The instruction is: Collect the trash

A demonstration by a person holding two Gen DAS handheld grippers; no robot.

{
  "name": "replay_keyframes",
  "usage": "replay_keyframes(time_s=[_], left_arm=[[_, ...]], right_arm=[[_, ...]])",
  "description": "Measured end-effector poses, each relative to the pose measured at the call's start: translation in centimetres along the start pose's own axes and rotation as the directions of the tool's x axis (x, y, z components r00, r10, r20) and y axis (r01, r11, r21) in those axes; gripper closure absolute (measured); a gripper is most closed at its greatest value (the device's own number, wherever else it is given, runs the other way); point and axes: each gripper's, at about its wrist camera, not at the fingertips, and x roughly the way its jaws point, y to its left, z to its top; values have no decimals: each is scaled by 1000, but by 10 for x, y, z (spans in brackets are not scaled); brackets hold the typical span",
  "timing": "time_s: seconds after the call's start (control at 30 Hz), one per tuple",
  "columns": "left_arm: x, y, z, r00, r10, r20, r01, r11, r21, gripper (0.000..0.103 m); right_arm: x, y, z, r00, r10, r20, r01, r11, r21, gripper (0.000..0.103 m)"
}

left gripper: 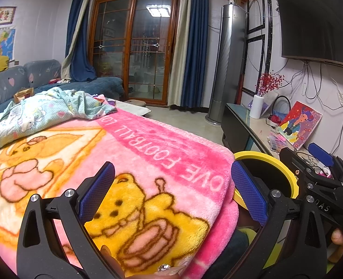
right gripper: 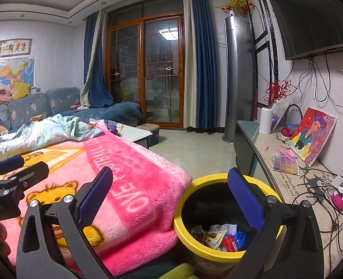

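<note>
I have both tools spread wide and empty: the left tool (left gripper: 172,191) hangs over the pink blanket (left gripper: 148,153), the right tool (right gripper: 170,197) above the near rim of the yellow bin (right gripper: 183,227), which stands just beside the blanket's edge. Crumpled wrappers (right gripper: 220,237) already lie in the bin's bottom, so I judge a drop just finished. Next I must find another piece; a clear scrap (left gripper: 169,269) at the left view's bottom edge may be it, though I cannot tell.

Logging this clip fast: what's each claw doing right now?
Left claw: open, holding nothing, over the blanket.
Right claw: open, holding nothing, beside the bin.
</note>
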Motion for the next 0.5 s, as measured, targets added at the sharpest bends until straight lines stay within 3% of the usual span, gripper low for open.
replay_keyframes(time_s=[0.33, 0.5], left_arm=[[1, -1, 6, 998, 53, -19, -53, 999, 0, 11], [-9, 20, 8, 998, 67, -23, -68, 996, -51, 11]], right_arm=[[3, -3, 2, 1000, -28, -14, 28, 1000, 1, 7], [11, 16, 14, 1000, 5, -11, -5, 1000, -7, 7]])
